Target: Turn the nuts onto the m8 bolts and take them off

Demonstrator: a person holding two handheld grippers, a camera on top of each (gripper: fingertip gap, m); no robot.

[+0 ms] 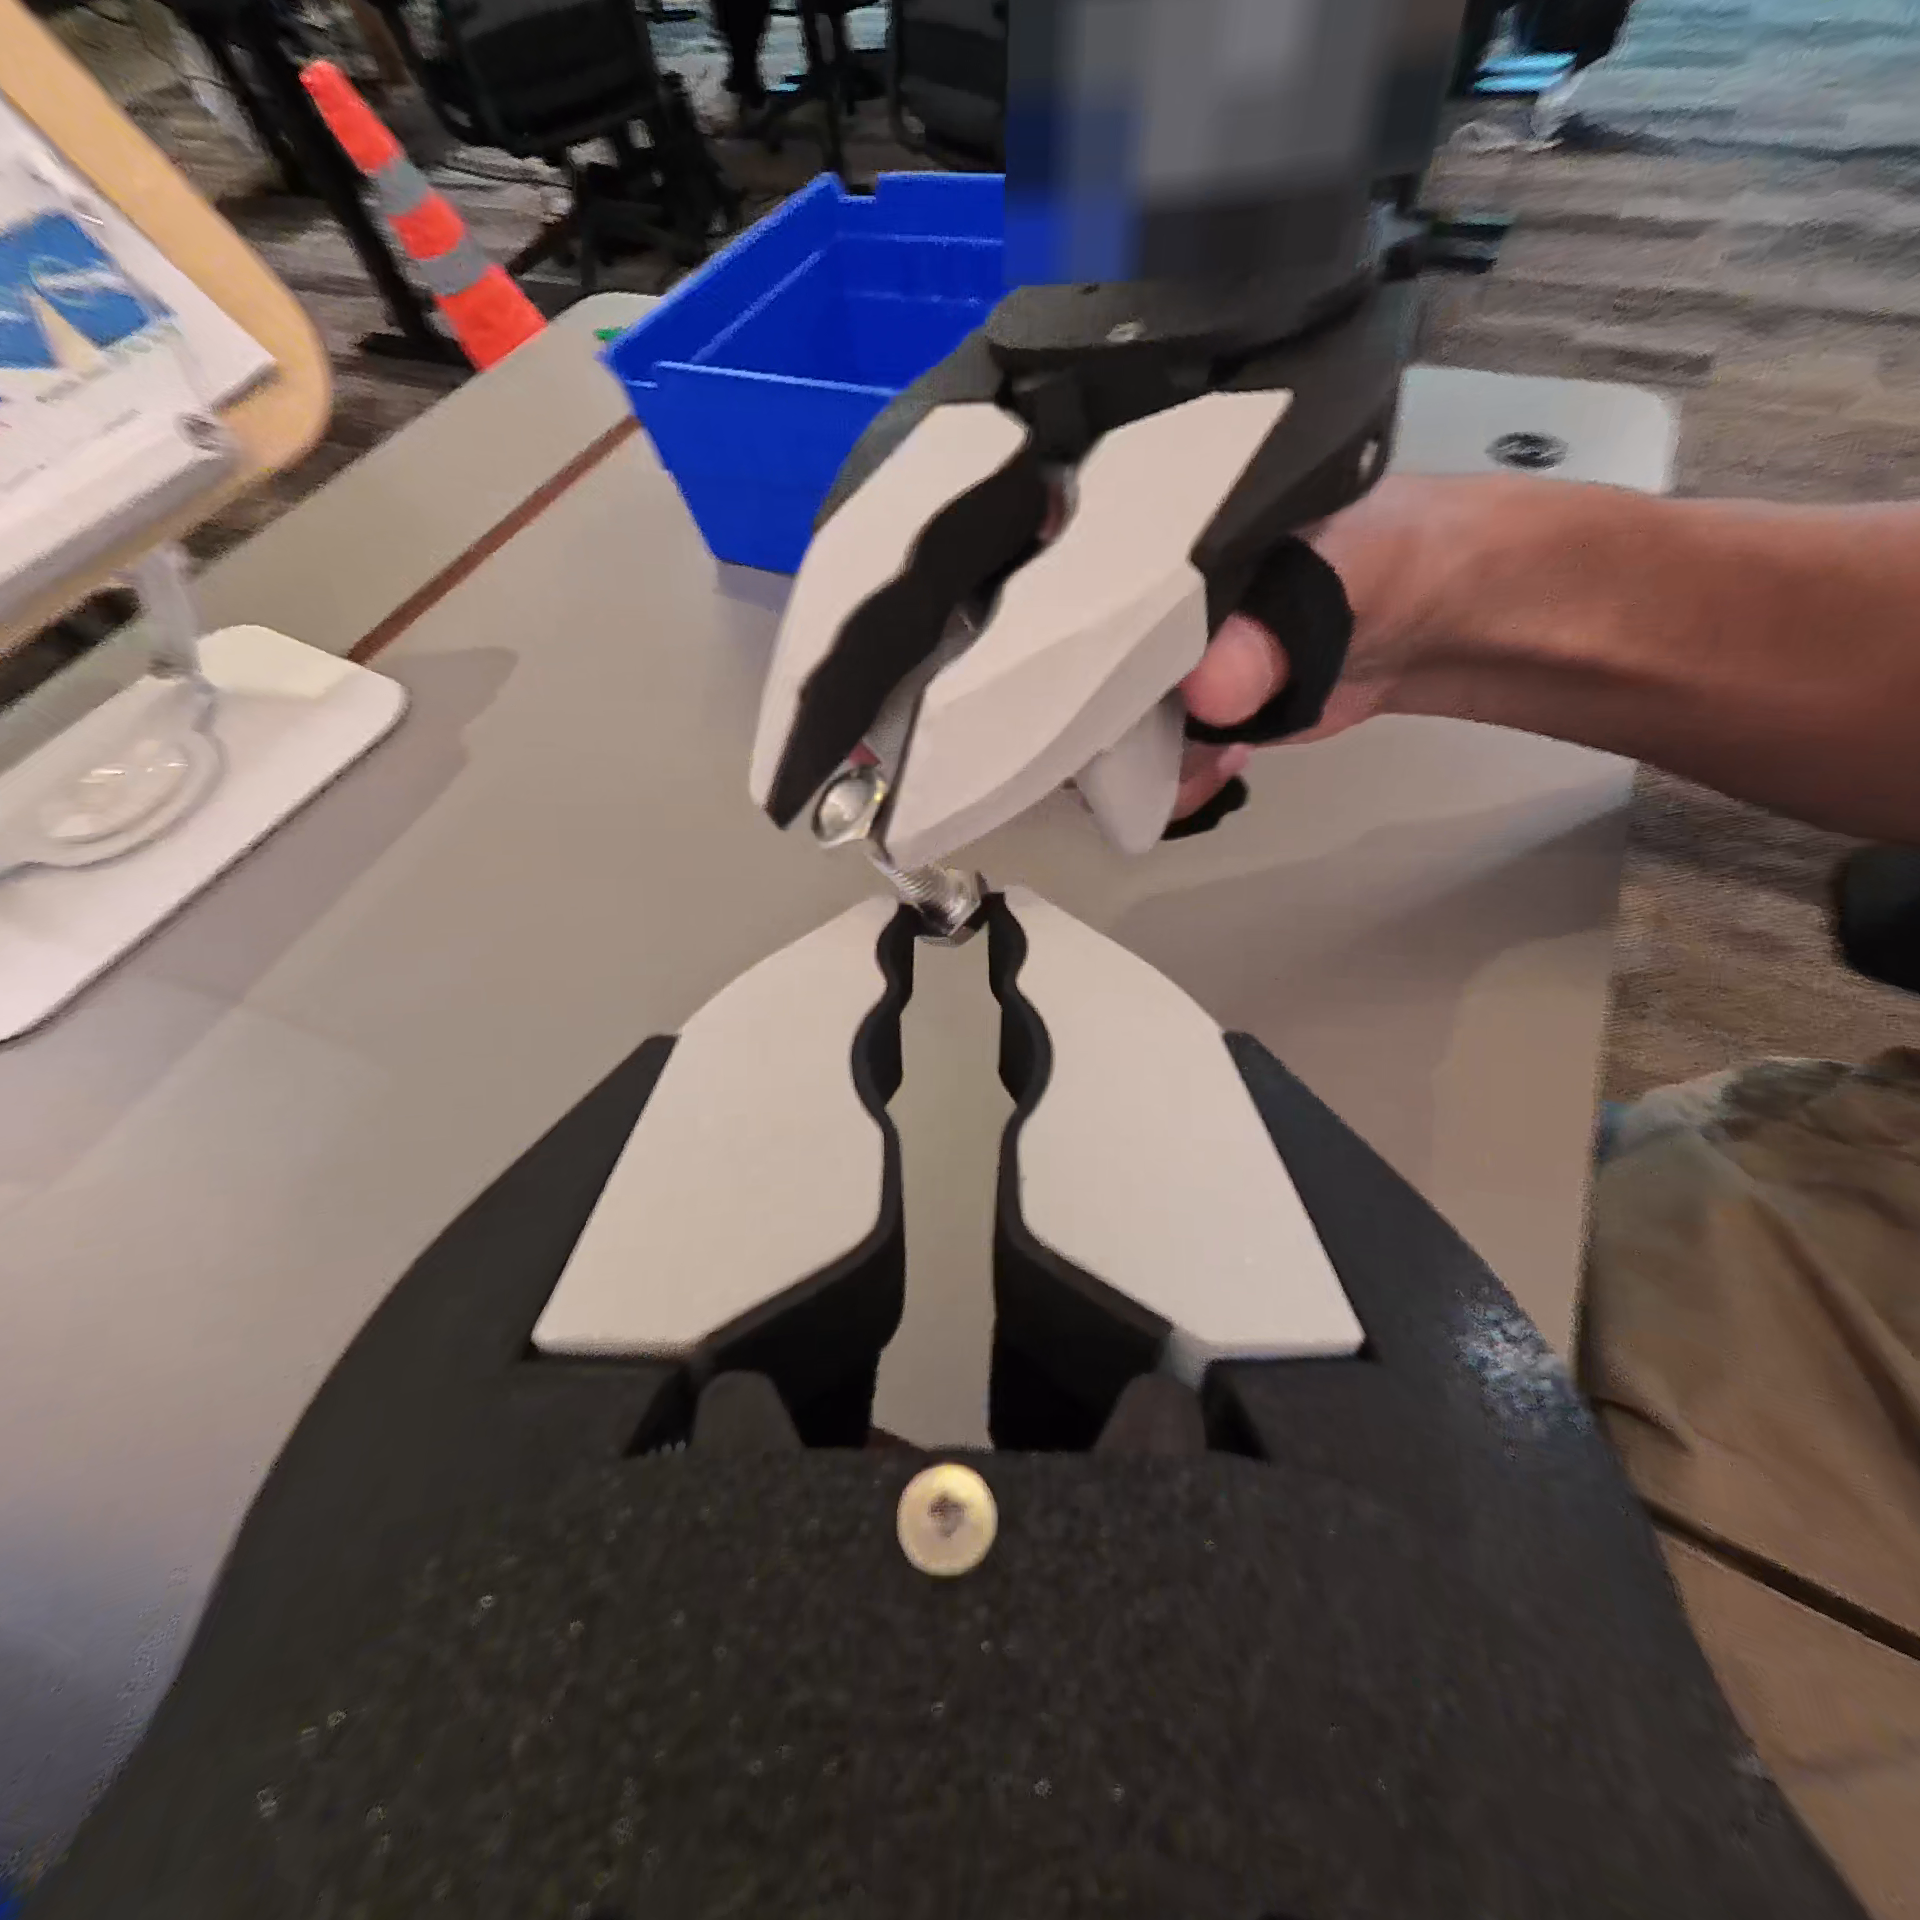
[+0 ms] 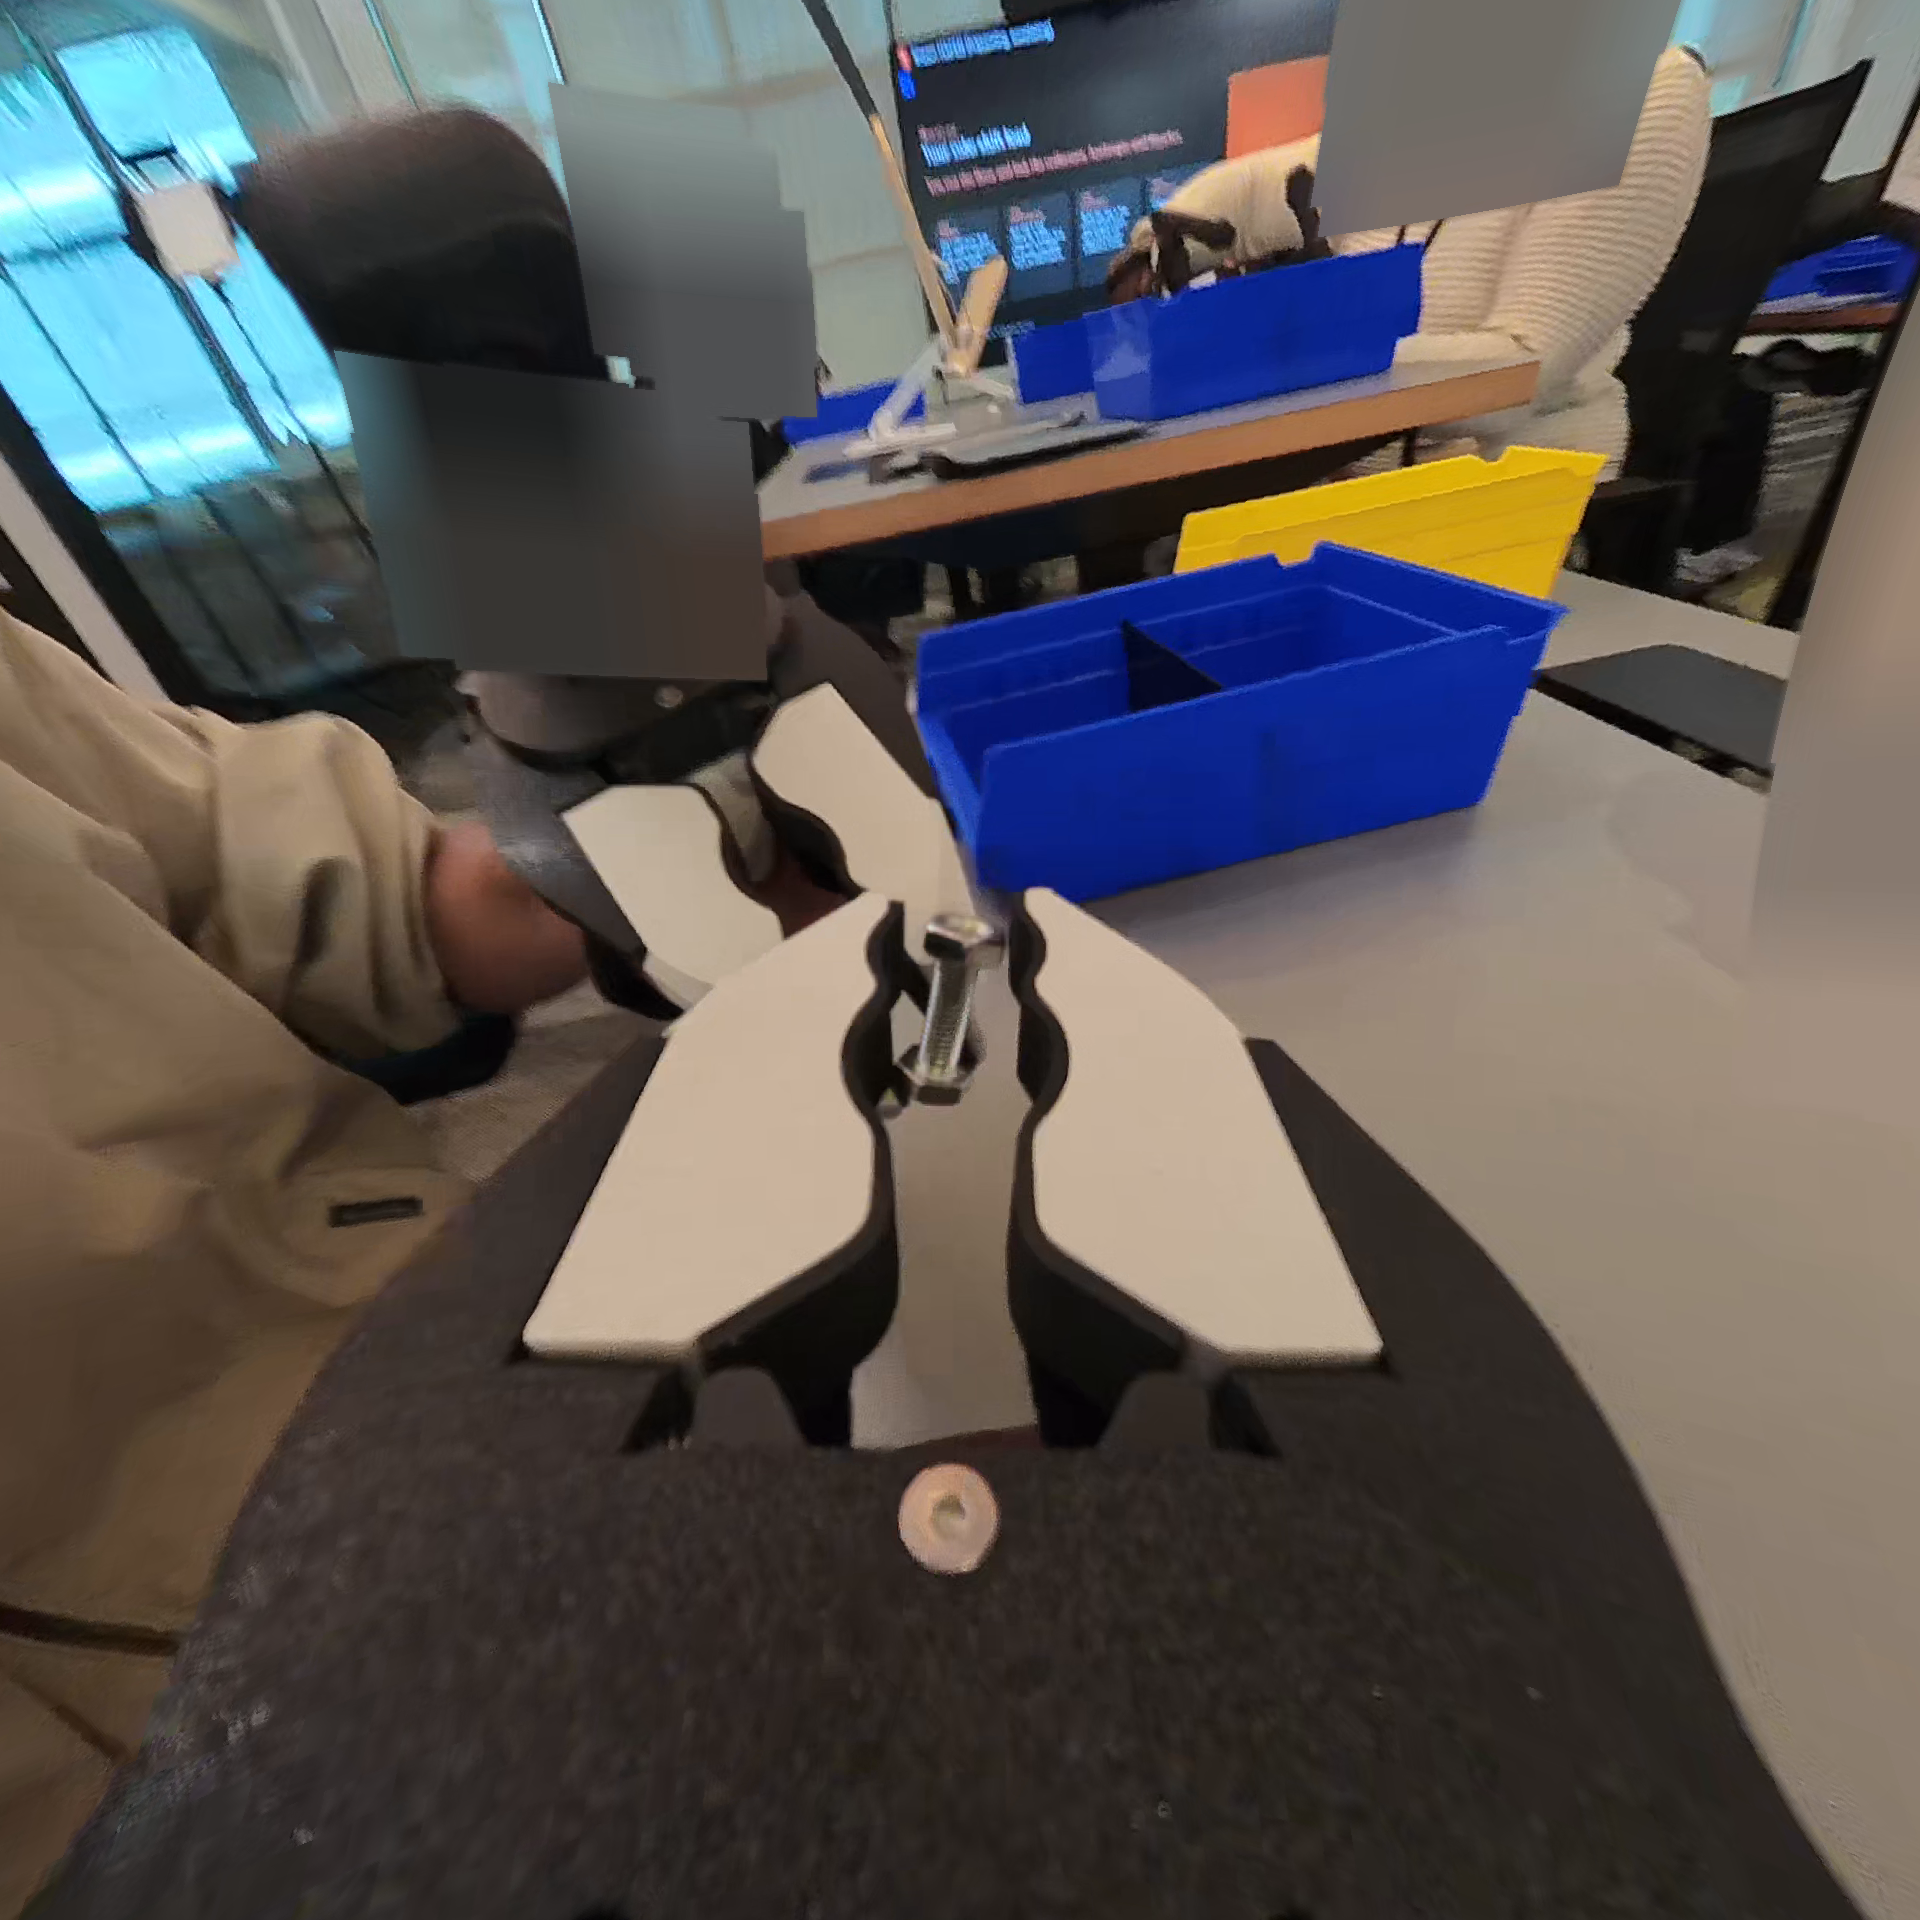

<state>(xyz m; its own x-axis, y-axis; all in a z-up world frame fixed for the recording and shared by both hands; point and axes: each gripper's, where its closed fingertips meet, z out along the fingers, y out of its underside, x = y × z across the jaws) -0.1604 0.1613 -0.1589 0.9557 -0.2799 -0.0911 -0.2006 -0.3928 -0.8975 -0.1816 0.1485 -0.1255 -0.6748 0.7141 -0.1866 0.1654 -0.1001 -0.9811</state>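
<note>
A silver M8 bolt point(image 2: 951, 1003) hangs from my right gripper point(image 2: 961, 925), whose tips are shut on its hex head. A nut point(image 2: 940, 1075) sits on the lower end of the thread. In the left wrist view my left gripper point(image 1: 943, 920) is closed on that nut point(image 1: 943, 916), just above the grey table point(image 1: 520, 831). My right gripper point(image 1: 847, 805) comes in from the upper right with the bolt head point(image 1: 844, 802) between its tips. In the right wrist view the left gripper's fingers point(image 2: 665, 883) reach in from the left, with their tips hidden.
A blue divided bin point(image 2: 1226, 769) stands on the table behind the grippers and also shows in the left wrist view point(image 1: 790, 416). A yellow bin point(image 2: 1392, 520) stands behind it. A stand with a white base point(image 1: 208, 748) is on the left, and an orange cone point(image 1: 436, 229) is on the floor beyond. My two grippers' fingertips are within a few centimetres of each other.
</note>
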